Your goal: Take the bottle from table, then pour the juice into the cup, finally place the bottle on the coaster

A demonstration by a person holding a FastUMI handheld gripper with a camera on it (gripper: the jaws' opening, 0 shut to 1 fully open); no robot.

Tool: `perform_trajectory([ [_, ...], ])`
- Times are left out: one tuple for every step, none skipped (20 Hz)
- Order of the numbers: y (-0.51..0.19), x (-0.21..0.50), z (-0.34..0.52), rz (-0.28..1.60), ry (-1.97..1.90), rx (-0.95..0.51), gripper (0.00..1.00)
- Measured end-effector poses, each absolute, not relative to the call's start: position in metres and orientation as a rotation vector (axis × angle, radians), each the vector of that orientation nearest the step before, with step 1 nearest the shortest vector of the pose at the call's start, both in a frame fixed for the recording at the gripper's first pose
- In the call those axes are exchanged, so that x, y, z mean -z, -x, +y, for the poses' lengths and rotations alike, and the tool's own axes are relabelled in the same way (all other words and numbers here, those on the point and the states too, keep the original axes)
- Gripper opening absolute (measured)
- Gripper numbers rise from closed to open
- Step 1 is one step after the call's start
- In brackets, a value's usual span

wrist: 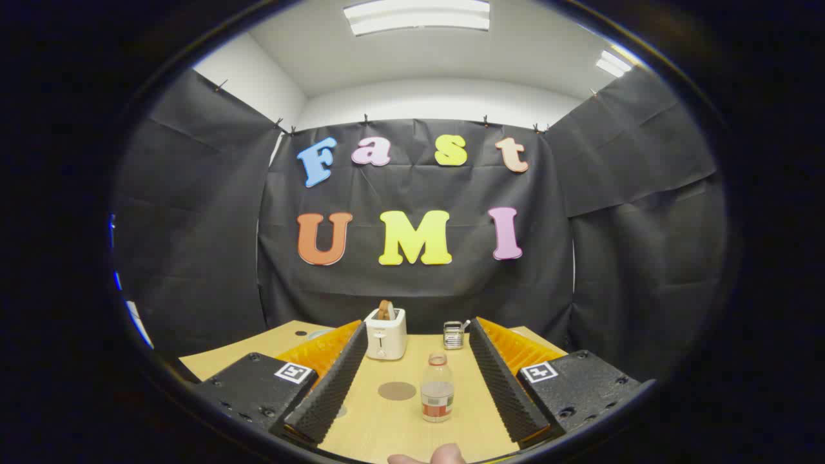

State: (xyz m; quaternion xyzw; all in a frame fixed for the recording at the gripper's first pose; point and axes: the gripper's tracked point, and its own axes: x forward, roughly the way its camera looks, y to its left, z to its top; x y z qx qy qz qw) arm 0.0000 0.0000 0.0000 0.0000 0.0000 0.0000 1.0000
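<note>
Gripper view: hand-held gripper (pixel 412 351) spread wide, nothing between the pads, both fingers (pixel 332 380) apart and touching nothing. Clear plastic bottle (pixel 437 387) stands upright on the light wood counter (pixel 387 425), between the two fingers, closer to the right one but clear of it. It has a pale cap, a red label band and looks partly filled; liquid colour hard to tell. Round brown coaster (pixel 396 390) lies flat just left of the bottle, not touching it, also between the fingers. Beyond the fingertips, near the counter's back edge: white toaster (pixel 385 334) with a slice of toast sticking out of the top, sitting by the left fingertip. Small clear cup (pixel 454 335) in a metal holder with a handle sits to the toaster's right, by the right fingertip, apart from it. A fingertip of the person (pixel 445 455) pokes in at the near edge of the counter, below the bottle.
</note>
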Motion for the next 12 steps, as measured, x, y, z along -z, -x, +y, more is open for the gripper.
perform_trajectory([
  [0.0006,0.0006,-0.0007,0.001,0.0,0.002,1.0],
  [0.0002,0.0004,-0.0007,0.001,0.0,0.002,1.0],
  [-0.0002,0.0017,-0.0017,0.002,-0.002,0.004,1.0],
  [-0.0006,0.0025,-0.002,0.006,-0.001,0.004,1.0],
  [-0.0006,0.0043,-0.0026,0.011,0.0,0.005,1.0],
  [-0.0002,0.0049,-0.0036,0.013,0.0,0.006,1.0],
  [-0.0007,0.0059,-0.0049,0.015,0.001,0.008,1.0],
  [-0.0012,0.0067,-0.0056,0.017,-0.001,0.009,1.0],
  [-0.0015,0.0069,-0.0061,0.018,-0.001,0.011,1.0],
  [-0.0011,0.0064,-0.0068,0.018,0.0,0.012,1.0],
  [-0.0008,0.0061,-0.0077,0.016,0.0,0.014,1.0],
  [-0.0002,0.005,-0.008,0.016,0.0,0.014,1.0],
])
